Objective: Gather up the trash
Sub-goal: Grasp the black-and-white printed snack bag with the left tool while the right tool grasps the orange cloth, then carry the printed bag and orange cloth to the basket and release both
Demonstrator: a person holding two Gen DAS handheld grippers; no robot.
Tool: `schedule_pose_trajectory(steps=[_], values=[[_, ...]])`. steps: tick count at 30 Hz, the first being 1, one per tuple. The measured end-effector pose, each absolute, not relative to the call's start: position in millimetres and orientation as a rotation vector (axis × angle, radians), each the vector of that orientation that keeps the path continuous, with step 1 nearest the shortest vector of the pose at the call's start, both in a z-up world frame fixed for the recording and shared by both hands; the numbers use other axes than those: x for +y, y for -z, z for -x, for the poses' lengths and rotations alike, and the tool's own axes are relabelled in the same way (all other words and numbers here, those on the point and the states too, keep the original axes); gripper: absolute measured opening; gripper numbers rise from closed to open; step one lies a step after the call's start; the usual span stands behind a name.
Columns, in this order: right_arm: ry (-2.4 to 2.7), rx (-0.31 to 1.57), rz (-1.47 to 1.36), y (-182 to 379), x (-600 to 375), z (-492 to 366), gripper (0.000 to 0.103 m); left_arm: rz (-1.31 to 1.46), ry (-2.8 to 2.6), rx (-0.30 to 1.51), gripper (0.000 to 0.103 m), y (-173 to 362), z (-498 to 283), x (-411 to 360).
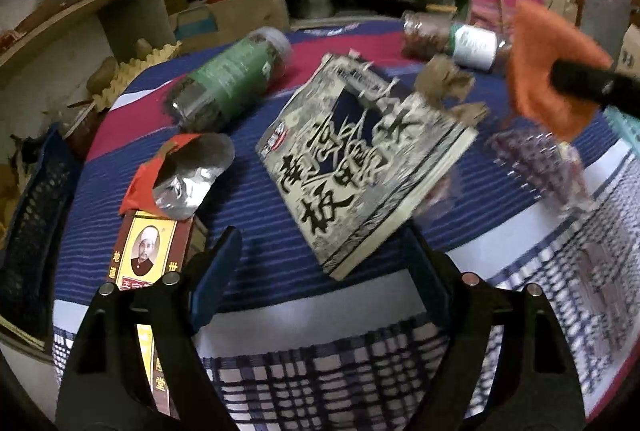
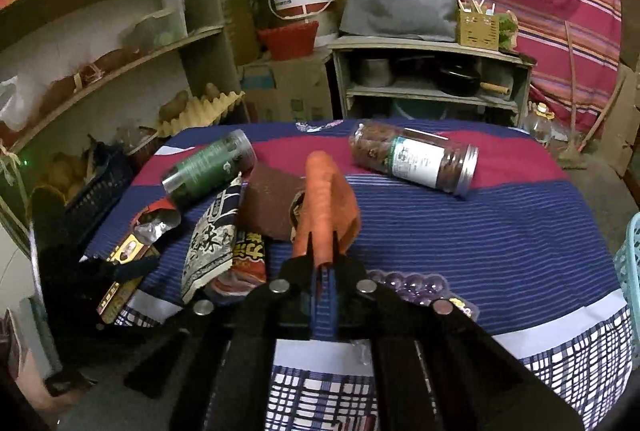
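My right gripper (image 2: pixel 322 269) is shut on an orange scrap (image 2: pixel 320 191) and holds it above the striped tablecloth (image 2: pixel 460 231). In the left wrist view that orange scrap (image 1: pixel 548 67) hangs at the upper right, from the black right gripper (image 1: pixel 576 79). My left gripper (image 1: pixel 320 271) stands open and empty just short of a patterned packet with large black characters (image 1: pixel 360 159). A red and silver foil wrapper (image 1: pixel 188 171) lies to its left. Crumpled brown paper (image 1: pixel 444 79) sits at the packet's far corner, and a purple packet (image 1: pixel 536 159) is to the right.
A green-labelled jar (image 1: pixel 232 79) and a brown-filled jar (image 1: pixel 452 39) lie on their sides at the back of the table. A yellow and red box (image 1: pixel 148 251) lies at the left. A turquoise basket (image 2: pixel 630 263) stands at the right edge, with shelves and buckets behind.
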State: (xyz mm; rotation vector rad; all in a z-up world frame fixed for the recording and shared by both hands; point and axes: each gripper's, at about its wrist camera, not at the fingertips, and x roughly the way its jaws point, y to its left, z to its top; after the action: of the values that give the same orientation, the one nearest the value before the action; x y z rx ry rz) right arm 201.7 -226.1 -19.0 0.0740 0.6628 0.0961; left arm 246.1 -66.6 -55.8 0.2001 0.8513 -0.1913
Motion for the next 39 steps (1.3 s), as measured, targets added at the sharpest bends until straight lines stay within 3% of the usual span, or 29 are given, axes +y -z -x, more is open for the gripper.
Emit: schedule_pose_trajectory(steps=[2, 4, 6, 7, 8, 9, 20, 39], values=[[-0.097, 0.663, -0.073, 19.2, -226.9, -201.9, 0.004, -0.199, 0.179, 0.858, 0.078, 58.6, -251.5, -68.0], [-0.100, 0.667, -0.073, 19.7, -227.4, -202.3, 0.004, -0.184, 0.180, 0.847, 0.066, 55.6, -254.9, -68.2], [-0.100, 0.666, -0.063, 19.5, -227.7, -201.0, 0.004, -0.170, 0.189, 0.840, 0.034, 52.1, -255.8, -68.6], [-0.098, 0.666, -0.058, 19.6, -228.2, -200.6, 0.004, -0.165, 0.200, 0.834, 0.029, 50.1, -255.4, -69.4], [-0.097, 0.666, -0.057, 19.9, -228.3, -200.3, 0.004, -0.169, 0.209, 0.832, 0.010, 49.3, -254.9, -71.1], [-0.097, 0.664, -0.057, 19.6, -229.0, -199.8, 0.004, -0.172, 0.212, 0.831, 0.008, 49.3, -254.7, -72.2], [-0.110, 0.541, -0.075, -14.1, -235.7, -164.7, 0.004, -0.013, 0.254, 0.654, 0.005, -9.0, -218.8, -54.4], [-0.074, 0.463, -0.125, -35.2, -264.0, -143.5, 0.004, 0.050, 0.297, 0.586, 0.005, -30.7, -200.4, -58.4]])
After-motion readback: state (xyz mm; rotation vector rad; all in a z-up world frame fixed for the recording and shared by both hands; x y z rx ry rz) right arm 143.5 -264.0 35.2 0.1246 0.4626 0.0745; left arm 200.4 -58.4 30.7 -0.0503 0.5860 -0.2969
